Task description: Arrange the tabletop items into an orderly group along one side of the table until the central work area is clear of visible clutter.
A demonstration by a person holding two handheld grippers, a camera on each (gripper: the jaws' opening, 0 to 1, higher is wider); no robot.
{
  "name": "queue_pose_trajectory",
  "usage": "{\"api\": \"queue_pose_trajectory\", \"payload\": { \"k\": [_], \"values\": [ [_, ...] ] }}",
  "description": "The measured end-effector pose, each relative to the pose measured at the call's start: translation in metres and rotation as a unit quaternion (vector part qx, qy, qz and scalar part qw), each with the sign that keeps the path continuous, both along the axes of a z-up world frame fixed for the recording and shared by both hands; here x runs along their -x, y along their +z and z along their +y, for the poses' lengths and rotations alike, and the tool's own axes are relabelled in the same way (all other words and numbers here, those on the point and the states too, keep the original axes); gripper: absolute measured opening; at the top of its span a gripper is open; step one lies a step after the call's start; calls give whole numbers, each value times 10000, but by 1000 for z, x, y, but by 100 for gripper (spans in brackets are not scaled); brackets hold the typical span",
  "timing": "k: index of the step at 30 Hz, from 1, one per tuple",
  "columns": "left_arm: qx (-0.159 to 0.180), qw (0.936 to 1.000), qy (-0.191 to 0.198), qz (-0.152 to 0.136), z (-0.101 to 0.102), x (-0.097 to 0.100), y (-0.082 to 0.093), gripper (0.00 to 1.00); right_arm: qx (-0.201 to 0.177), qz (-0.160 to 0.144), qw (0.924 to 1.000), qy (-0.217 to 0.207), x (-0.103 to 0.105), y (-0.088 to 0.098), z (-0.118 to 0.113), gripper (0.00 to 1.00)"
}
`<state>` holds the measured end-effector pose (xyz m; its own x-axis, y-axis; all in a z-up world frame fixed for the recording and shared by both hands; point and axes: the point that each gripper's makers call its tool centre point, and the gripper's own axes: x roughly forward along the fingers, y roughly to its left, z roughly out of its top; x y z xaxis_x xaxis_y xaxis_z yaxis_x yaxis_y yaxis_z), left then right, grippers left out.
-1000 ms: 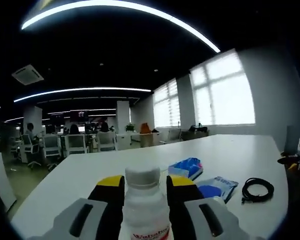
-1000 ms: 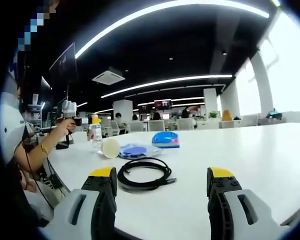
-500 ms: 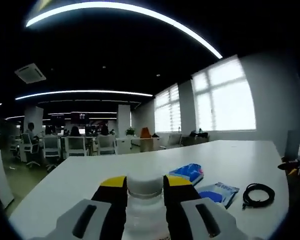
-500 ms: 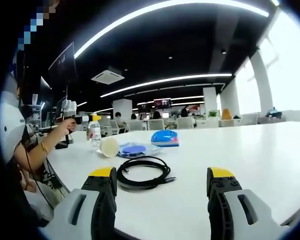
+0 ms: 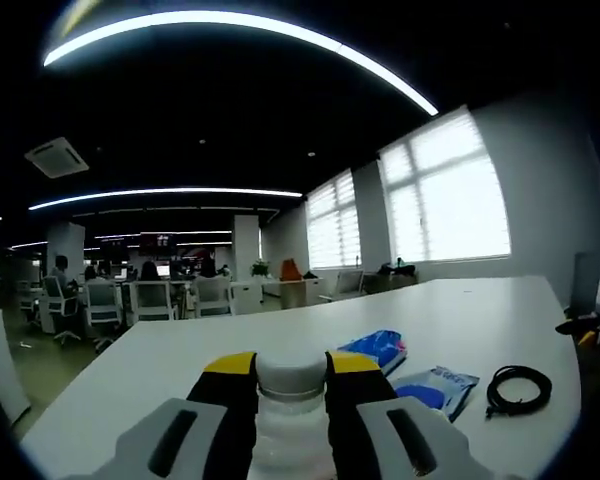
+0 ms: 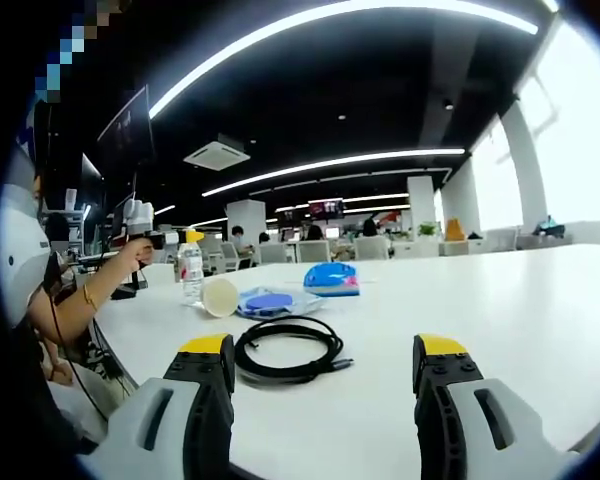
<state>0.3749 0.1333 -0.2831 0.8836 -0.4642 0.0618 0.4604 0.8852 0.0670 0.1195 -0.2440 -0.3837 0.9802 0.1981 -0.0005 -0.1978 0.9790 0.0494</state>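
Two yellow-tipped jaws of the left gripper [image 5: 291, 375] clamped on the white cap of a clear bottle [image 5: 291, 420], low at the centre of the left gripper view, above the white table [image 5: 160, 370]. Just beyond and right of the bottle, a crumpled blue bag [image 5: 376, 346], then a flat blue-and-white packet [image 5: 435, 385] beside it, then a coiled black cable [image 5: 518, 385] further right near the table edge. Well beyond, rows of white office chairs [image 5: 150, 295], bright windows [image 5: 440, 190] at right, curved ceiling light strips [image 5: 240, 25] overhead.

In the right gripper view, right gripper [image 6: 322, 358] with jaws wide apart and nothing between them, low over the white table [image 6: 500, 300]. Nearest ahead, between the jaws and slightly left, the coiled black cable [image 6: 285, 348] flat on the surface. Behind it, the flat packet [image 6: 270, 300] with a paper cup [image 6: 219, 296] on its side touching its left edge, open mouth toward the camera; contents of the cup not discernible. Blue bag [image 6: 332, 278] further back, right of the packet. Left of the cup, the clear bottle [image 6: 191, 268] upright, held at the top by the left gripper [image 6: 145, 238] in a person's hand [image 6: 130, 252]. Contents of the bottle too small to tell. At far left, the person's arm and a dark monitor [image 6: 130, 130] above.
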Motion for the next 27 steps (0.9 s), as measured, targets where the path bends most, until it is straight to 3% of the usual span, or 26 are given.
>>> {"api": "queue_pose_trajectory", "payload": {
  "k": [18, 23, 27],
  "values": [
    [-311, 9995, -68, -66, -8, -11, 2, 23, -35, -13, 10000, -18, -1, -2, -2, 69],
    [-75, 9999, -139, -25, -9, -18, 8, 23, -43, 17, 10000, -2, -3, -5, -2, 69],
    [-154, 9997, -149, -68, -13, -23, 13, 23, -47, -6, 10000, -5, -3, -3, -3, 69]
  ]
}}
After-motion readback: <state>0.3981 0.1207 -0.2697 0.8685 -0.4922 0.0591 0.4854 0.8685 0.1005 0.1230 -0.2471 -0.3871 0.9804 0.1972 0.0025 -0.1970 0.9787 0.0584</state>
